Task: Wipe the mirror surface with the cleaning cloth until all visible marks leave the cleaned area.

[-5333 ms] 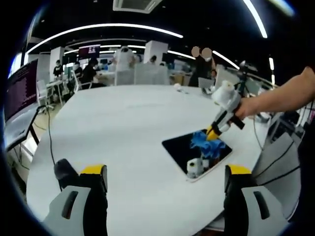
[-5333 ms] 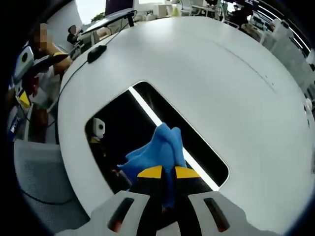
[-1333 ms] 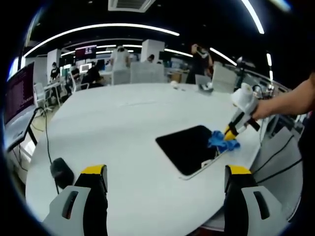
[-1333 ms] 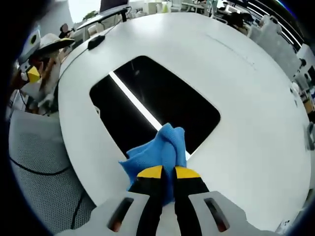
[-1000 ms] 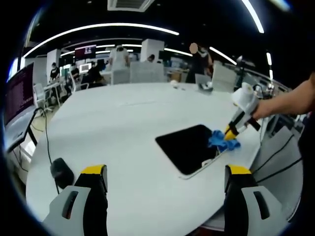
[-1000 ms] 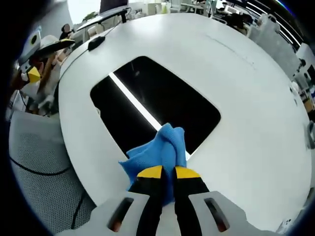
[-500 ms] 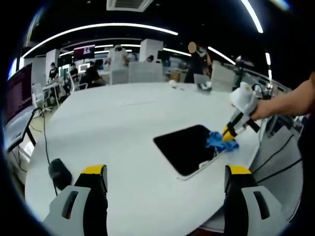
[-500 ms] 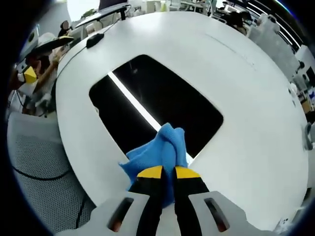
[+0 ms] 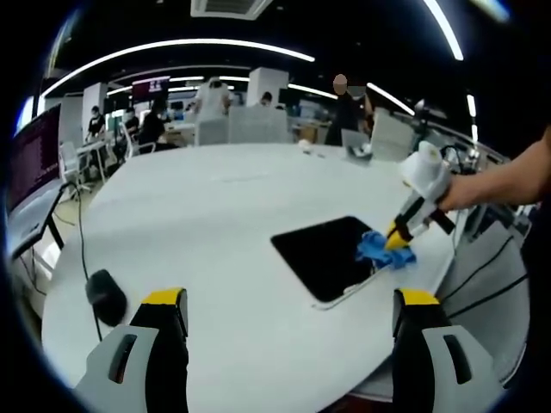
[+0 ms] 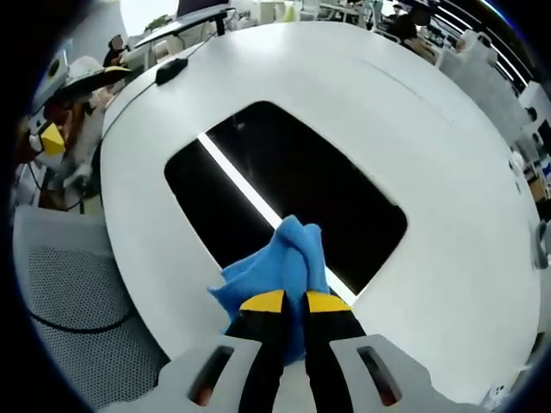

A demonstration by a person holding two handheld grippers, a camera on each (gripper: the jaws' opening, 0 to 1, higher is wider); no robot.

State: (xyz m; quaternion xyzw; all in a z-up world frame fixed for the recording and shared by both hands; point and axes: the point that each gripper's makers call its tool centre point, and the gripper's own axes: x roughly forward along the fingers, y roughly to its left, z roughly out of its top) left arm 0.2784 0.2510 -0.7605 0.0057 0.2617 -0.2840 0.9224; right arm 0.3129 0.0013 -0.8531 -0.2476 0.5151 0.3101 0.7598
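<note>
A dark rectangular mirror [image 10: 288, 194] [image 9: 323, 254] with rounded corners lies flat on the white round table [image 10: 387, 112], reflecting a bright ceiling light strip. My right gripper [image 10: 294, 302] [image 9: 398, 238] is shut on a blue cleaning cloth [image 10: 275, 267] [image 9: 381, 249], which presses on the mirror's near edge. In the left gripper view the right gripper comes in from the right on a person's arm [image 9: 504, 176]. My left gripper [image 9: 288, 301] hovers over the table's near side, jaws wide apart with nothing between them.
A black computer mouse [image 9: 105, 295] [image 10: 172, 69] with its cable lies on the table [image 9: 198, 206] at the left. Monitors [image 9: 30, 176] stand at the left edge. People and desks fill the office behind. A grey mesh chair [image 10: 77, 292] sits beside the table edge.
The right gripper has slid the blue cloth from the mirror's middle to its near edge over the last seconds. In the last second the cloth edged slightly onto the mirror. The left gripper stays open.
</note>
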